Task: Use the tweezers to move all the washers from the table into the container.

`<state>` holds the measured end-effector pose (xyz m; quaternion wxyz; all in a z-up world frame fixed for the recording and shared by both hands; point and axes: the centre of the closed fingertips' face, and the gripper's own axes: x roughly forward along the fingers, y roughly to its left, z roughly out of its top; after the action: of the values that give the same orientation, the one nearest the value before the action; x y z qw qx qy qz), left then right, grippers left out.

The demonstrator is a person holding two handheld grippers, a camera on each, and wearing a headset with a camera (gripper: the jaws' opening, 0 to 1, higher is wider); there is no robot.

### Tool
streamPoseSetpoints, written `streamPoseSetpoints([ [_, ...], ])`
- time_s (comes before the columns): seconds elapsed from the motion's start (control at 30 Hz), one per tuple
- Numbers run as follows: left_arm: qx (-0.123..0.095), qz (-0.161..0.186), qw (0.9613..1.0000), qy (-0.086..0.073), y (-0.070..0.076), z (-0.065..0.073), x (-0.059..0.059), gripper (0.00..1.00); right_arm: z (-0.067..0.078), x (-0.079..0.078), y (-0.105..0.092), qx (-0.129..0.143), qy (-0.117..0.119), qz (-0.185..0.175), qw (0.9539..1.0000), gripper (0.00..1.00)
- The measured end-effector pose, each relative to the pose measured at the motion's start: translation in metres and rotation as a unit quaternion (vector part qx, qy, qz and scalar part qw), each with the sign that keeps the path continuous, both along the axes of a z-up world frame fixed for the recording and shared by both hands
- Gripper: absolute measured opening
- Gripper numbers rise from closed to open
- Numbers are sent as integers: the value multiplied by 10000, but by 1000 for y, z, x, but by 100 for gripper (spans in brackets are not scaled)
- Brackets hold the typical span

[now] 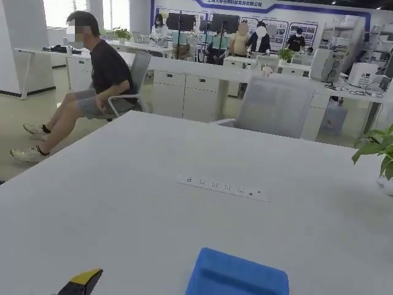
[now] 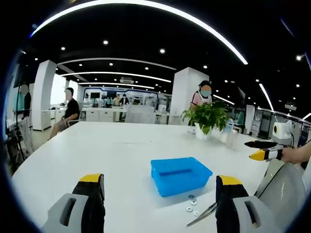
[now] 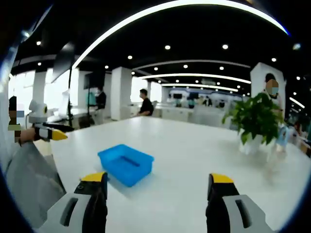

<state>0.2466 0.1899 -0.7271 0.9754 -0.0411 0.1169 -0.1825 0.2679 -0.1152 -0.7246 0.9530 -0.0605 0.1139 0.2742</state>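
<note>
The white desk (image 1: 123, 203) carries everything, with a recessed socket strip (image 1: 224, 186) along its middle and a potted plant (image 2: 209, 116) toward its far edge. A blue plastic container (image 2: 181, 174), a shallow open rectangular tub, sits close to the desk's near edge; nothing can be made out inside it.

The left gripper (image 2: 160, 206) hangs low over the near edge, pointing at the container, its jaws wide apart with nothing between them. The right gripper (image 3: 155, 206) is likewise spread and empty, facing the container from the other side.

The tweezers (image 2: 201, 216) lie flat on the desk, near the container's corner on the side facing the left gripper, untouched. They look like slim springy metal, light and prone to skidding on the smooth top. The best hold is probably across both legs near mid-length, so that the gripper's squeeze closes the tips.

A few washers (image 2: 189, 209) lie in a loose cluster between the tweezers and the container, just beside its wall, so none has been moved yet. I judge them thin, hard, nearly weightless and slippery. They sit flush on the desk, so the tips would need to pinch across the rim or hook through the hole. A hard pinch could flick one away.
</note>
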Motion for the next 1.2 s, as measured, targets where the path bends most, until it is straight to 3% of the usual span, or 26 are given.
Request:
streamPoseSetpoints([
  [1.2, 66, -50, 9999, 92, -3, -3, -1, 96, -2, 1, -3, -45, 9, -44, 10000, 83],
])
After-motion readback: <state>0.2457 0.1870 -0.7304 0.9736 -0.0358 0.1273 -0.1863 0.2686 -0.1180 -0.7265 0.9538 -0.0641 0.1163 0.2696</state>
